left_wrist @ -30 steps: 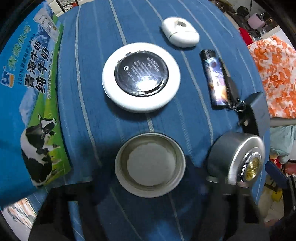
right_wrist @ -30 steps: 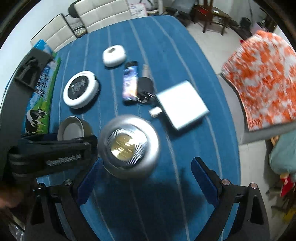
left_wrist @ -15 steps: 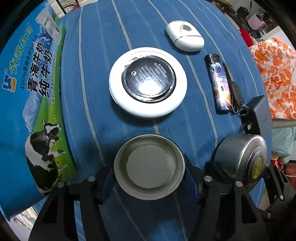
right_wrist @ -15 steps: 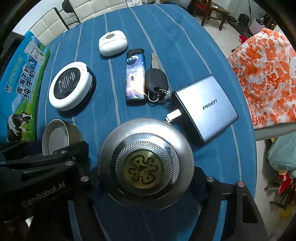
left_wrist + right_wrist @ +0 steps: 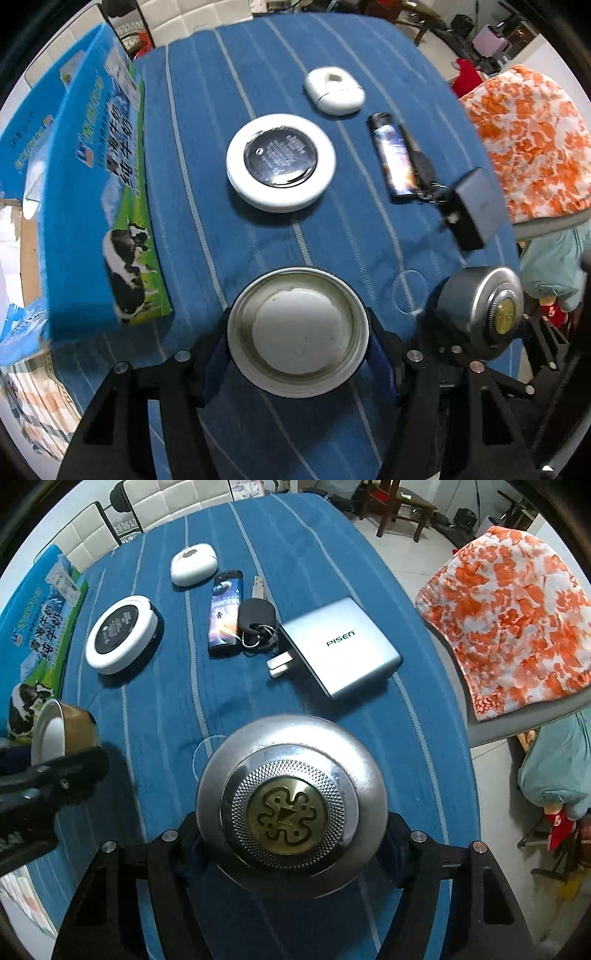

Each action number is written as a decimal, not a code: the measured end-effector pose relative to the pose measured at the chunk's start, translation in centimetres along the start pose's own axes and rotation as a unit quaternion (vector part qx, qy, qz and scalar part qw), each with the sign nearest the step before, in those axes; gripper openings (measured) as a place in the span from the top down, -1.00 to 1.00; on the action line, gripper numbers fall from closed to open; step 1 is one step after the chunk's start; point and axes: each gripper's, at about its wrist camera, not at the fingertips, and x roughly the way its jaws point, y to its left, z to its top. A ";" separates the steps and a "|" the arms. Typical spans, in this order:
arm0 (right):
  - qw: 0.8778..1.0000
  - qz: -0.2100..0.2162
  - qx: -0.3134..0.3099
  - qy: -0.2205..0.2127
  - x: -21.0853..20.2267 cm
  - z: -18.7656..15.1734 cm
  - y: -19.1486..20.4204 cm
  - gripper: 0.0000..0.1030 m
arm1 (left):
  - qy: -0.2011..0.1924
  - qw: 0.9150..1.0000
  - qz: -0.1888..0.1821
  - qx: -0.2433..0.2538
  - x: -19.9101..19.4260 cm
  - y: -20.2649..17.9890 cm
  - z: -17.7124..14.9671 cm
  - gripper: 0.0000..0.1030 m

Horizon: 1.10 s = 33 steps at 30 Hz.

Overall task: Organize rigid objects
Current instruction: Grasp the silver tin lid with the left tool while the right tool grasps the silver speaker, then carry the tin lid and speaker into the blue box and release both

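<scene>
L gripper (image 5: 298, 343) is closed onto a round metal lid (image 5: 298, 332), open side facing the cam, held near the table's (image 5: 258, 236) near edge w/ blue pads against both sides; R gripper (image 5: 291, 834) likewise clamps a domed silver cap (image 5: 291, 805) w/ brass emblem, just R of the lid. On the blue striped cloth beyond: white-rimmed round disc (image 5: 281, 161), white oval case (image 5: 334, 90), lighter (image 5: 225, 613), key fob (image 5: 256, 614) touching the lighter, and PISEN charger (image 5: 341, 646). Milk carton box (image 5: 107, 192) lies along the L edge.

Milk carton (image 5: 92, 206) blurred, cut off at left.
</scene>
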 end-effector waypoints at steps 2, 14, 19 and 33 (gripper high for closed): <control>1.000 -0.002 -0.001 -0.010 -0.9 -0.4 0.3 -0.42 | -0.011 1.000 -0.005 0.007 -1.2 -0.4 -0.4 -0.21; 0.996 0.015 -0.018 -0.085 -10.1 1.0 2.7 -0.42 | -0.095 0.995 -0.041 0.004 -11.0 2.7 -1.3 -0.21; 0.992 0.039 -0.039 -0.109 -14.5 1.9 6.4 -0.42 | -0.137 0.990 -0.033 -0.010 -15.8 6.0 -1.7 -0.21; 0.980 0.084 -0.108 -0.146 -21.8 3.7 20.4 -0.42 | -0.197 0.976 0.022 -0.091 -22.7 17.9 -4.9 -0.21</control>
